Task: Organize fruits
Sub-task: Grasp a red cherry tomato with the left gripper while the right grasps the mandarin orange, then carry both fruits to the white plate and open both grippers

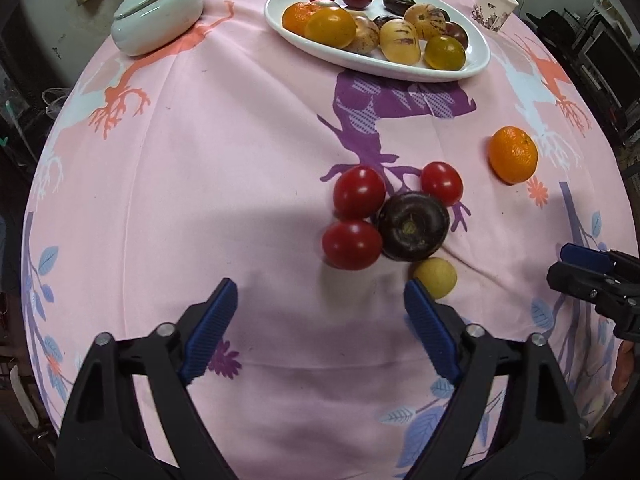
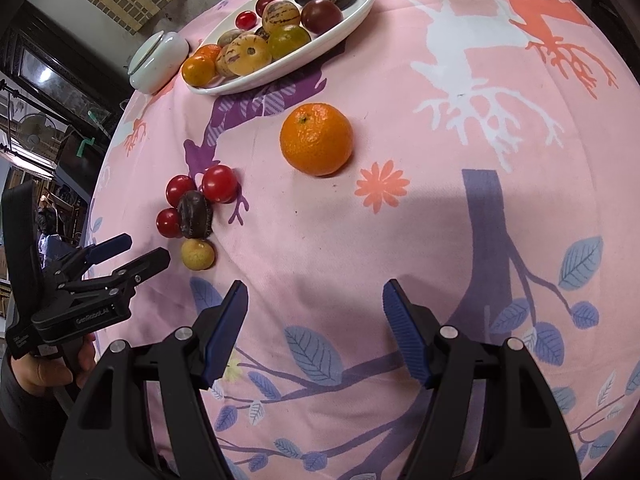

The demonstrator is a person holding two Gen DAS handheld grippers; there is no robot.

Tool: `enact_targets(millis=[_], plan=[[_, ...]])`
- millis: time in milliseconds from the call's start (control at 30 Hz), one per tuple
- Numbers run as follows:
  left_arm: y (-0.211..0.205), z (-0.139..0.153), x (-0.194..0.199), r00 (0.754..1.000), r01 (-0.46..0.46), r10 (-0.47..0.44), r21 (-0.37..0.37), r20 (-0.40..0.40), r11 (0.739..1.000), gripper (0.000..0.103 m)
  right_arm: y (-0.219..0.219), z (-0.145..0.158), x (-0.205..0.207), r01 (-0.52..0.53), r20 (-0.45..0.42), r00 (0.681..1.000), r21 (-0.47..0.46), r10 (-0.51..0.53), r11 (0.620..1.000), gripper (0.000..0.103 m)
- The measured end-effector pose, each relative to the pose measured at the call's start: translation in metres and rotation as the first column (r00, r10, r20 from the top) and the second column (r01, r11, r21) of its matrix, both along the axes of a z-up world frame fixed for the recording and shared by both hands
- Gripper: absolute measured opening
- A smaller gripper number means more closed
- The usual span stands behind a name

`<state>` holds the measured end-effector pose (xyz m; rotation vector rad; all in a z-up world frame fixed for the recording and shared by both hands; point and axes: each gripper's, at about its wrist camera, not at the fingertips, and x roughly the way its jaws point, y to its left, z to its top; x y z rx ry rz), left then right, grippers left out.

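A cluster of loose fruit lies on the pink cloth: three red tomatoes (image 1: pixel 359 191), a dark purple tomato (image 1: pixel 413 226) and a small yellow fruit (image 1: pixel 436 278). The cluster also shows in the right wrist view (image 2: pixel 190 212). A mandarin (image 1: pixel 513 155) lies apart to the right; it also shows in the right wrist view (image 2: pixel 316 139). My left gripper (image 1: pixel 320 292) is open and empty, just short of the cluster; its right fingertip is beside the yellow fruit. My right gripper (image 2: pixel 314 292) is open and empty, short of the mandarin. A white oval plate (image 1: pixel 476 66) at the back holds several fruits.
A pale green lidded bowl (image 1: pixel 158 12) stands at the back left, next to the plate (image 2: pixel 360 2). A paper cup (image 1: pixel 494 6) stands at the back right. The right gripper shows at the right edge of the left wrist view (image 1: pixel 576 266).
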<state>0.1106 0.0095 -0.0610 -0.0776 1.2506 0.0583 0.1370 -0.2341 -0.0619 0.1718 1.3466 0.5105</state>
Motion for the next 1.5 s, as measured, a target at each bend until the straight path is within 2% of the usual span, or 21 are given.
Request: enact_targets(millis=[33, 100, 167, 200, 267, 333, 433, 667, 800, 967, 1000, 1033, 1067, 1133, 1300, 1500], plan=[[0.001, -0.001, 0.002, 1.0, 0.006, -0.006, -0.012, 0.002, 1.0, 0.071, 0.0, 0.0, 0.001, 0.004, -0.007, 1.0, 0.007, -0.004, 1.0, 0.07], [0.0, -0.003, 0.006, 1.0, 0.026, -0.026, -0.012, 0.006, 1.0, 0.068, 0.001, 0.0, 0.002, 0.008, -0.011, 1.0, 0.014, -0.008, 1.0, 0.07], [-0.003, -0.005, 0.01, 0.998, 0.064, -0.064, -0.004, 0.022, 0.998, 0.048, 0.002, 0.001, 0.003, 0.005, -0.008, 1.0, 0.015, -0.004, 1.0, 0.07], [-0.005, -0.006, 0.012, 0.996, 0.081, -0.081, -0.013, 0.025, 0.997, 0.046, 0.003, 0.002, 0.004, 0.001, -0.006, 1.0, 0.017, 0.0, 1.0, 0.07], [-0.007, -0.006, 0.016, 0.994, 0.105, -0.104, -0.029, 0.04, 0.994, 0.033, 0.004, 0.002, 0.004, -0.003, -0.003, 1.0, 0.016, 0.003, 1.0, 0.07], [-0.009, -0.006, 0.017, 0.993, 0.114, -0.113, -0.019, 0.046, 0.993, 0.032, 0.004, 0.002, 0.005, 0.0, -0.005, 1.0, 0.015, 0.0, 1.0, 0.07], [-0.005, -0.003, 0.015, 0.994, 0.096, -0.093, -0.043, 0.054, 0.994, 0.032, 0.005, 0.002, 0.006, -0.007, 0.005, 1.0, 0.006, 0.007, 1.0, 0.07], [0.008, 0.017, 0.004, 0.994, 0.051, -0.043, -0.077, 0.096, 0.996, 0.032, 0.006, 0.007, 0.026, 0.019, 0.09, 0.996, -0.034, -0.016, 0.999, 0.07], [0.012, 0.021, 0.003, 0.994, 0.035, -0.025, -0.09, 0.109, 0.995, 0.032, 0.019, 0.008, 0.046, 0.017, 0.131, 0.991, -0.049, -0.011, 0.999, 0.07], [0.013, 0.021, 0.002, 0.994, 0.029, -0.018, -0.098, 0.107, 0.995, 0.032, 0.042, -0.002, 0.063, -0.023, 0.156, 0.987, -0.119, 0.042, 0.993, 0.069], [0.014, 0.021, 0.002, 0.994, 0.026, -0.015, -0.102, 0.107, 0.994, 0.032, 0.046, -0.004, 0.065, -0.032, 0.154, 0.987, -0.138, 0.054, 0.99, 0.064], [0.015, 0.021, 0.002, 0.994, 0.022, -0.011, -0.104, 0.106, 0.994, 0.032, 0.05, -0.007, 0.065, -0.05, 0.155, 0.985, -0.166, 0.076, 0.985, 0.053], [0.015, 0.021, 0.001, 0.994, 0.02, -0.009, -0.104, 0.106, 0.994, 0.032, 0.054, -0.009, 0.064, -0.065, 0.161, 0.982, -0.203, 0.099, 0.977, 0.046], [0.016, 0.02, 0.001, 0.995, 0.015, -0.004, -0.107, 0.103, 0.994, 0.032, 0.057, -0.009, 0.062, -0.082, 0.178, 0.976, -0.228, 0.125, 0.97, 0.044], [0.017, 0.023, 0.0, 0.994, 0.011, 0.001, -0.113, 0.106, 0.994, 0.032, 0.043, 0.005, 0.057, -0.061, 0.188, 0.978, -0.171, 0.094, 0.983, 0.044], [0.012, 0.039, 0.005, 0.99, 0.035, -0.02, -0.105, 0.137, 0.994, 0.032, 0.02, 0.031, 0.047, -0.037, 0.214, 0.975, -0.114, 0.061, 0.993, 0.044]])
